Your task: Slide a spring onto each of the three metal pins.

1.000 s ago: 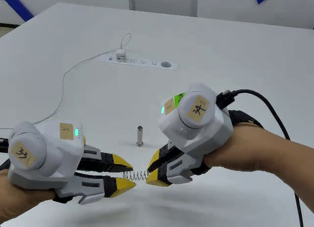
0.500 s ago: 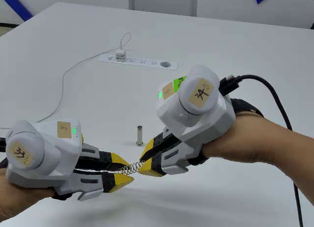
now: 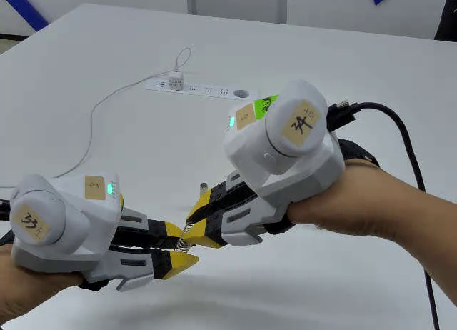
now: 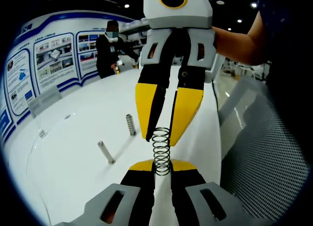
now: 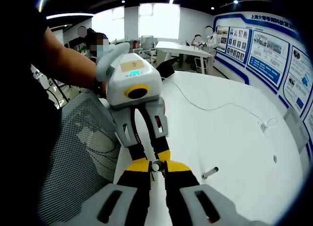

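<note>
A small steel spring (image 3: pixel 184 237) is pinched between my two grippers just above the white table (image 3: pixel 314 66). My left gripper (image 3: pixel 180 247), low at the left, is shut on the spring's (image 4: pixel 161 150) near end. The right gripper (image 3: pixel 197 223) reaches in from the right, and its yellow fingers (image 4: pixel 185 111) close on the far end. The spring's end (image 5: pixel 157 166) sits between the right gripper's own tips (image 5: pixel 156 168). Two upright metal pins stand on the table: a smooth one (image 4: pixel 105 152) and a ribbed-looking one (image 4: pixel 130 124). Another pin (image 5: pixel 209 173) stands just right of the jaws.
A white power strip (image 3: pixel 200 89) with a plug and a thin white cable (image 3: pixel 100 116) lies at the back of the table. A black cable (image 3: pixel 400 141) trails from the right gripper. A mesh chair (image 5: pixel 83 152) stands at the table's near edge. People stand in the background.
The right gripper has moved left and closer to the left gripper, squeezing the spring much shorter. The right gripper now covers most of the pin behind it.
</note>
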